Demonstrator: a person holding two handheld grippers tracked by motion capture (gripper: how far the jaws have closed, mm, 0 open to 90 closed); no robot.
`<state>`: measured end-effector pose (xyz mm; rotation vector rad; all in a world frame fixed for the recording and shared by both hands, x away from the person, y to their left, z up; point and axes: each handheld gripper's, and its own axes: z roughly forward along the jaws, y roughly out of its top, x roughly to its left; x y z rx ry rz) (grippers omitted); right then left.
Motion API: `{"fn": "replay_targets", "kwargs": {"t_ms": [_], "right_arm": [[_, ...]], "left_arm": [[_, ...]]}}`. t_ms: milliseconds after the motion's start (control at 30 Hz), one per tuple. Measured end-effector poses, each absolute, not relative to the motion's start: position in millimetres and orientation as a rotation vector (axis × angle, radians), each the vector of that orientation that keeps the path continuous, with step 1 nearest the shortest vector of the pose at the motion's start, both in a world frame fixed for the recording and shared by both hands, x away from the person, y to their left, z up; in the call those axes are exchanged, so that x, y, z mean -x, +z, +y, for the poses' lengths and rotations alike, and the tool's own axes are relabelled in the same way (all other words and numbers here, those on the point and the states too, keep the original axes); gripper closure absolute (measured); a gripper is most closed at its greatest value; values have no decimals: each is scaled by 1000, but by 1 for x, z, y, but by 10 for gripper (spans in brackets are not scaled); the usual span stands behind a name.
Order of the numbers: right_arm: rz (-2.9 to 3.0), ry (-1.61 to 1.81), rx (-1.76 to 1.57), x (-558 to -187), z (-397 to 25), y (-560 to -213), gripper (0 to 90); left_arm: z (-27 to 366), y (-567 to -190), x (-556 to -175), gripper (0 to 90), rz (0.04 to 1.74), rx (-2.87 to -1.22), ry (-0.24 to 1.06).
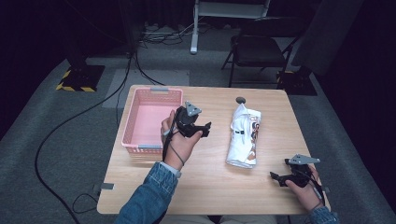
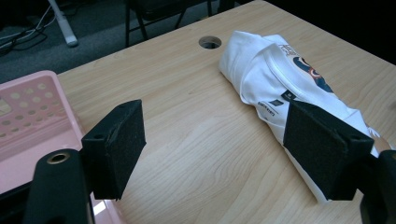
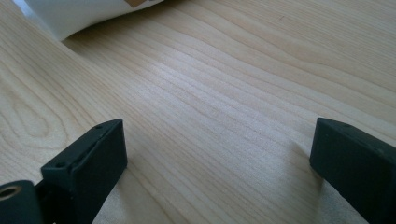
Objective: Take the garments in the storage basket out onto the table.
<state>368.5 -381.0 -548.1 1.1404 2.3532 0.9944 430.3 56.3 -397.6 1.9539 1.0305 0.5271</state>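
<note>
A folded white T-shirt (image 1: 243,135) with a printed design lies lengthwise on the right half of the wooden table (image 1: 210,177). My left gripper (image 1: 204,129) is held above the table between the pink basket (image 1: 148,120) and the shirt, open and empty. In the left gripper view the shirt (image 2: 275,74) lies just beyond the gripper (image 2: 224,149), partly behind its right-hand jaw. My right gripper (image 1: 275,178) rests low near the table's front right corner, open, with bare wood between its jaws (image 3: 219,158). A white edge of the shirt (image 3: 84,16) shows at the top left of the right gripper view.
The pink perforated basket (image 2: 28,116) stands empty at the table's left. A round cable hole (image 1: 240,99) is in the tabletop behind the shirt. A black folding chair (image 1: 259,46) and cables lie on the grey floor beyond the table.
</note>
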Motion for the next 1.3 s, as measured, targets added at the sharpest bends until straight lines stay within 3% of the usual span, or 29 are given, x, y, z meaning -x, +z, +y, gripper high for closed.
{"fn": "replay_targets", "kwargs": {"t_ms": [1300], "right_arm": [[2353, 993, -1143, -369, -381, -548, 32]], "left_arm": [[124, -401, -394, 203, 1055, -1943, 566]]}}
